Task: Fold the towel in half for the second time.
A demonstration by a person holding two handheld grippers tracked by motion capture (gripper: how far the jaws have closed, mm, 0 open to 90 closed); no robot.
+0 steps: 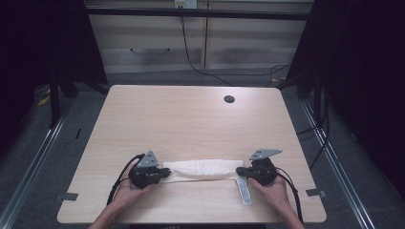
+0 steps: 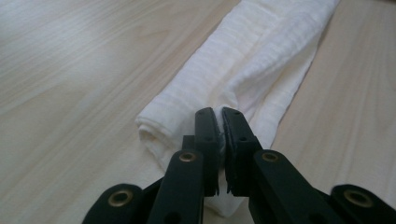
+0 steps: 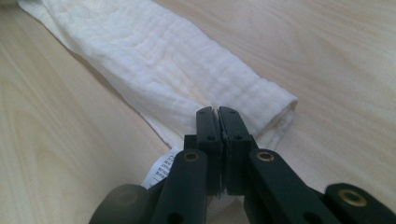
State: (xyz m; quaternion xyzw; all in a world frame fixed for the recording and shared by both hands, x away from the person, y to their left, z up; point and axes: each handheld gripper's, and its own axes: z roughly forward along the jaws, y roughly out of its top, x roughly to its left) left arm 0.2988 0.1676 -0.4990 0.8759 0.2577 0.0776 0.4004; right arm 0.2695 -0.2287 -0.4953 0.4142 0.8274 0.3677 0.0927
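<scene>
**Desk:** What do you have on the table?

**Operator:** I see a white cloth [image 1: 203, 169] folded into a long narrow band, lying flat near the front edge of the wooden table [image 1: 191, 119]. It runs sideways between my two hands. A white care label [image 1: 243, 190] sticks out from its right end and lies on the wood, toward me.

**Desk:** And the grippers?

**Operator:** My left gripper [image 1: 165, 172] is at the cloth's left end. In the left gripper view [image 2: 219, 114] its jaws are pressed together with a thin fold of the white fabric [image 2: 261, 60] pinched between them. My right gripper [image 1: 239, 171] is at the other end; in the right gripper view [image 3: 217, 113] its jaws are likewise clamped, with the cloth's [image 3: 154, 60] edge caught in the slit, and the printed label [image 3: 161, 170] shows just to the left of them.

**Desk:** Is the cloth lifted?

**Operator:** The middle rests on the table. Whether the pinched ends are raised off the wood I can't quite tell; the jaws cover that spot.

**Desk:** Any bins, trays, boxes?

**Operator:** What I can report is a small dark round cable hole [image 1: 229, 99] in the tabletop toward the far right; what's inside is too dark to make out. Beyond the table there are pale cabinet fronts [image 1: 200, 43] with a black cable [image 1: 191, 57] hanging in front.
</scene>
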